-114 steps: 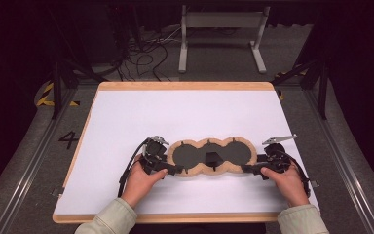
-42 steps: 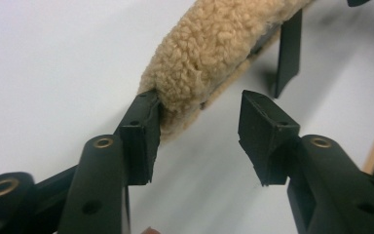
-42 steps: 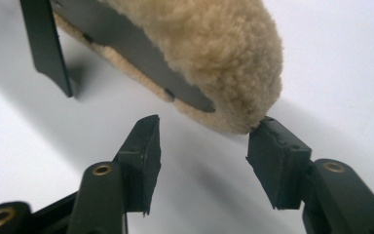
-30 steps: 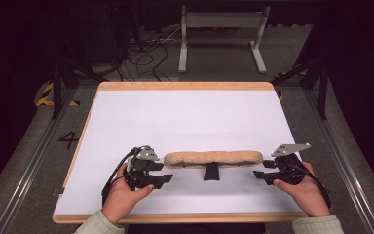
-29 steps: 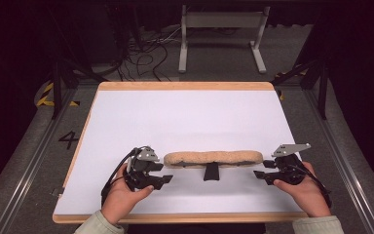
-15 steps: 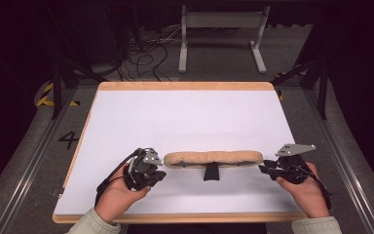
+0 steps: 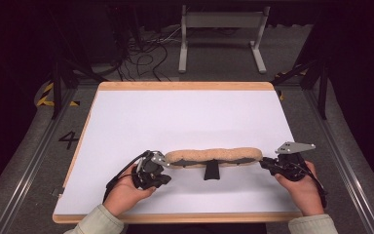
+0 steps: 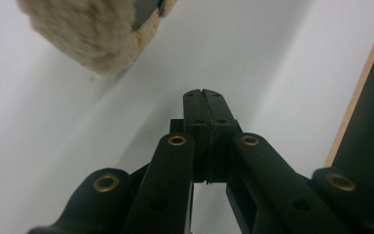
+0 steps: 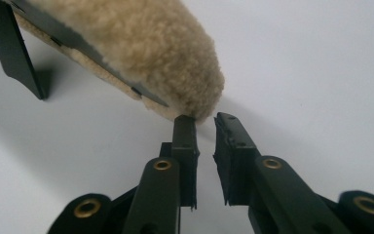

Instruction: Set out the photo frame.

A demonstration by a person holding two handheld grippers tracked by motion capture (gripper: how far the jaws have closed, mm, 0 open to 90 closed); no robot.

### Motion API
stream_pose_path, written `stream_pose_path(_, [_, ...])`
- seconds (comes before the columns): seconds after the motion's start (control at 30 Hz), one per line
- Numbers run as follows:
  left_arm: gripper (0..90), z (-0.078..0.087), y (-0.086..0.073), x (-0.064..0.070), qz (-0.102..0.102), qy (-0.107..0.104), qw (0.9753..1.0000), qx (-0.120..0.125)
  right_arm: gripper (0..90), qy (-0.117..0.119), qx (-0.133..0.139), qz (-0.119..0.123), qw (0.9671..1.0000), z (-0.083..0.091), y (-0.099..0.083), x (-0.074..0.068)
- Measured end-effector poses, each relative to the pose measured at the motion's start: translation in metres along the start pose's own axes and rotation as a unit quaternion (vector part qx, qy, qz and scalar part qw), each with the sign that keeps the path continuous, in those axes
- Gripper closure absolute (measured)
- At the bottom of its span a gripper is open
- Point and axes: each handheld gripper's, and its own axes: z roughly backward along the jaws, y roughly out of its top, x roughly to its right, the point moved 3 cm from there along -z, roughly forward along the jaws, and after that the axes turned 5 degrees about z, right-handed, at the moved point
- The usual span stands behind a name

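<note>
Bright white table, dark surroundings, soft shadows, close-ups blurred

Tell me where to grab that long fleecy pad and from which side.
Take the fleecy pad at its two rounded ends, one gripper from each side. It stands propped on a black stand, so both ends hang free; the right gripper already sits open at one end.
</note>
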Motion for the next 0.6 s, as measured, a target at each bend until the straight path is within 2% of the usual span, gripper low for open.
stream_pose_path(0.23, [90.0, -0.005, 0.002, -0.001, -0.017, 0.013, 0.9997, 0.007, 84.2, 0.014, -0.008, 0.009, 0.9998, 0.001, 0.001, -0.001])
stream_pose_path(0.33, [90.0, -0.004, 0.001, 0.001, -0.010, 0.012, 0.9999, 0.006, 84.8, 0.018, -0.013, 0.012, 0.9997, 0.002, 0.000, -0.002])
stream_pose_path(0.47, [90.0, -0.004, 0.003, 0.000, -0.007, 0.017, 0.9995, 0.026, 88.7, 0.017, -0.015, 0.015, 0.9996, 0.011, 0.001, 0.001])
stream_pose_path(0.6, [90.0, -0.007, 0.005, -0.001, 0.002, 0.015, 0.9992, 0.036, 90.0, -0.022, -0.008, -0.002, 0.9997, 0.015, 0.002, 0.006])
